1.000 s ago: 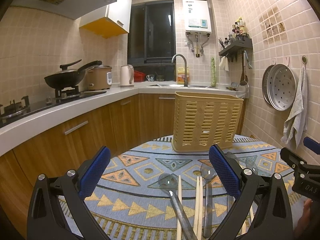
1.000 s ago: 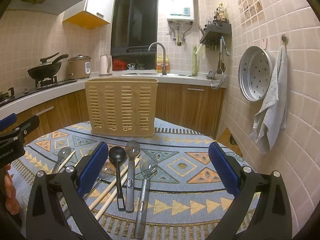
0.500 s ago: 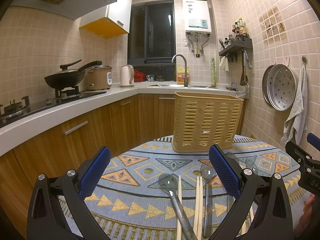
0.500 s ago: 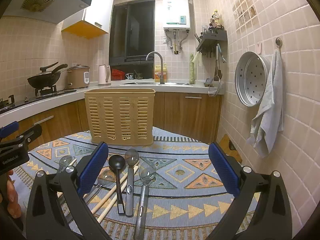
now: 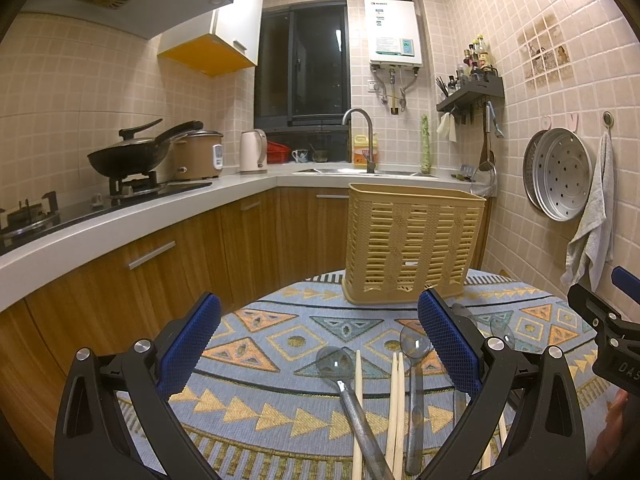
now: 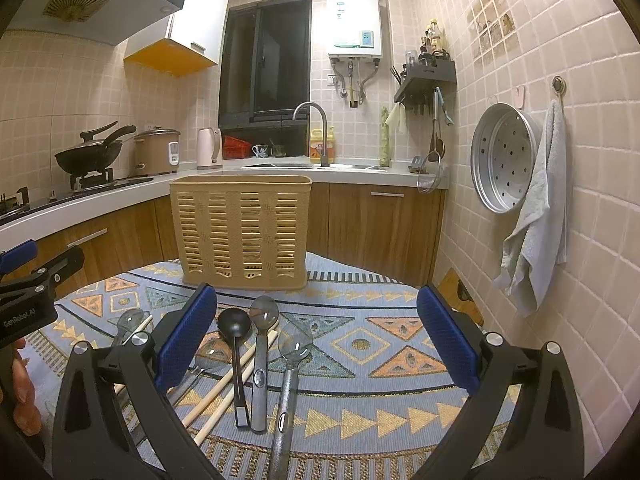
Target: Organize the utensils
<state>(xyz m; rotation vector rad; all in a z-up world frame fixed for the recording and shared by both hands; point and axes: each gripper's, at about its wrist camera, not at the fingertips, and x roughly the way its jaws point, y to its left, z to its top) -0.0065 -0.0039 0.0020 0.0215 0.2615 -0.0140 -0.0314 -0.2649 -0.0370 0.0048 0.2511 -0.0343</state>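
Entry: our right gripper has lifted slightly; utensils sit lower in frame. Both jaws gape empty; left gripper unmoved, sorting unstarted.

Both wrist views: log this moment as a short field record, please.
setting: kitchen, patterned tablecloth
container: tan slotted basket, upright at the far side of the cloth
utensils: black spoon, clear spoons, chopsticks, all lying flat in front of the basket
left gripper: open, holding nothing
right gripper: open, holding nothing
progress: nothing picked up yet
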